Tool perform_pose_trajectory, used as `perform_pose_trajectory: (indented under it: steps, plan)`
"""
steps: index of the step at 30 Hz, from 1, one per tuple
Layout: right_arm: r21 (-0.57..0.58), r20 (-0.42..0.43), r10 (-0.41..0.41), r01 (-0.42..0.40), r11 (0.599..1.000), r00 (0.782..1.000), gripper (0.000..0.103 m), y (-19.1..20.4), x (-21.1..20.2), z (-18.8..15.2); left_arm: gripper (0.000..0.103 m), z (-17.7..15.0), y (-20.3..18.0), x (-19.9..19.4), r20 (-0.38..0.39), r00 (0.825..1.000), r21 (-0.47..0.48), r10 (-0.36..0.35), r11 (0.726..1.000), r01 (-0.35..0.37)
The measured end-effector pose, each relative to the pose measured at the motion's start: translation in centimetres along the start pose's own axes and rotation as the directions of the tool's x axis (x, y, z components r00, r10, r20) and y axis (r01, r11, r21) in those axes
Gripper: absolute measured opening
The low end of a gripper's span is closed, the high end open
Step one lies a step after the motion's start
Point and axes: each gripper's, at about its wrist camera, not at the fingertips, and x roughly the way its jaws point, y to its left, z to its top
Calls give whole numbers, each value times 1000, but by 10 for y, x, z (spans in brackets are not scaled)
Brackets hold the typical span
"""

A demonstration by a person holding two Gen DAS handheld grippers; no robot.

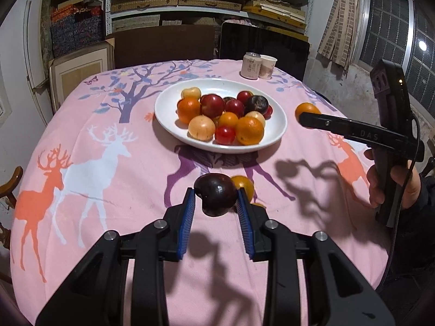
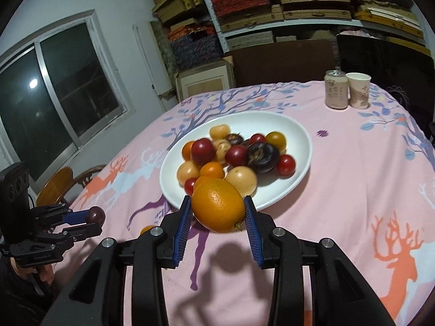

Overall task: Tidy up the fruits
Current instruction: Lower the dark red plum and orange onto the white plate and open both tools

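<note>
The dark plum [image 1: 219, 195] sits between the blue pads of the left claw [image 1: 217, 201], pinched near their tips and lifted clear of the pink cloth on the bench [image 1: 114, 190]. From the right wrist view the same plum [image 2: 95, 214] shows at the tip of the left claw [image 2: 92, 221], off to the near left side of the bench. Just behind the plum, on the cloth, lies a small orange fruit [image 1: 244, 185], and a bit of another orange fruit [image 1: 257, 205] peeks out beside the right pad.

The orange [image 2: 218, 206] is gripped between the pads of the right claw [image 2: 217, 212], which press on its two sides; it hangs above the near rim of the white plate [image 2: 301, 135]. In the left wrist view the right claw [image 1: 307, 121] reaches in from the right edge of the bench with the orange [image 1: 306, 109] at its tip, to the right of the plate [image 1: 163, 106] and apart from it. A hand [image 1: 391, 184] holds its handle.

The plate stands around the middle of the bench and carries a heap of red, orange, yellow and dark fruits. Near the far edge of the bench a can [image 1: 250, 65] and a paper cup [image 1: 267, 66] stand side by side, touching or nearly so.
</note>
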Motion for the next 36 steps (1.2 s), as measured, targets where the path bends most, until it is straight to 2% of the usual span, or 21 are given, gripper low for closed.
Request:
perform_pose_trajectory:
  steps: [7,16,22,29,30,31,32,36]
  plan:
    - [17,17,-29,28,999,999,38,-6,0,22,31,38,-3,20,20,997,45,76,996,-77]
    - [-40,34,-65,67,997,997,38,-3,12,70,31,81,0,56,10,997,52,71,996,-72]
    - [-63,3,-100,100,993,995,38,-7,51,92,31,99,4,88,-14,998,55,64,996,-63]
    - [-38,-49,-148,146,989,988,39,-13,109,101,33,112,16,130,-39,996,29,84,996,-83]
    - [-41,-56,-147,145,989,988,43,-12,114,100,43,113,19,133,-37,995,22,91,996,-90]
    - [-45,-66,-148,145,988,987,61,-10,119,100,50,114,22,135,-28,995,10,100,995,-100]
    - [-50,-64,-161,158,986,985,67,-8,121,99,57,114,24,134,-21,995,-1,95,995,-95]
    - [-33,-30,-147,146,989,989,70,-8,106,94,58,108,26,125,-14,995,0,101,995,-101]
